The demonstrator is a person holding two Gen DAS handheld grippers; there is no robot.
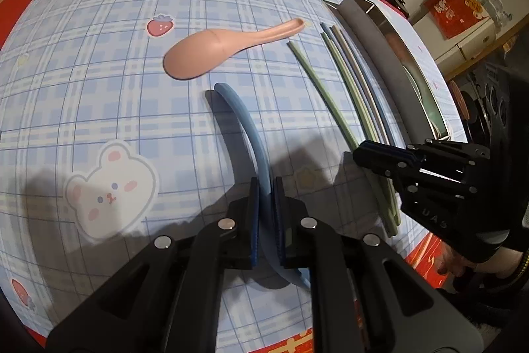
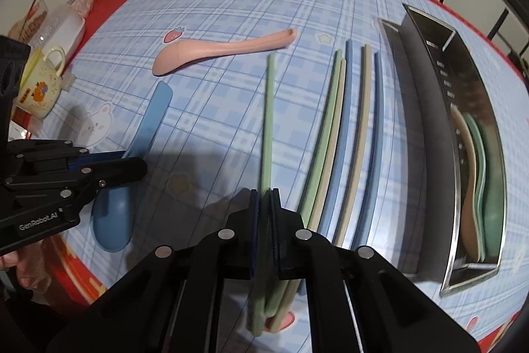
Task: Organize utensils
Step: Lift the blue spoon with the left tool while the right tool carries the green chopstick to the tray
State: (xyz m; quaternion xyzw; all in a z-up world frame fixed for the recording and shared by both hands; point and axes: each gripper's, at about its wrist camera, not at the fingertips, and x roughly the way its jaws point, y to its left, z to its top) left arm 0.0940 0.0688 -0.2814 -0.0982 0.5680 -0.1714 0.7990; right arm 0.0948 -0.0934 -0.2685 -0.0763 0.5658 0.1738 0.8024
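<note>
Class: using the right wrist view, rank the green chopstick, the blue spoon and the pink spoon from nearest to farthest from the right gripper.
1. green chopstick: clamped in the right gripper.
2. blue spoon: to its left, held by the left gripper.
3. pink spoon: far side, upper left.

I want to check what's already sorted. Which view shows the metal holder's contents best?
The right wrist view: it looks down into the metal holder, showing a beige spoon and green spoons lying inside. The left wrist view sees the holder almost side-on, so its wall hides most of the contents.
</note>
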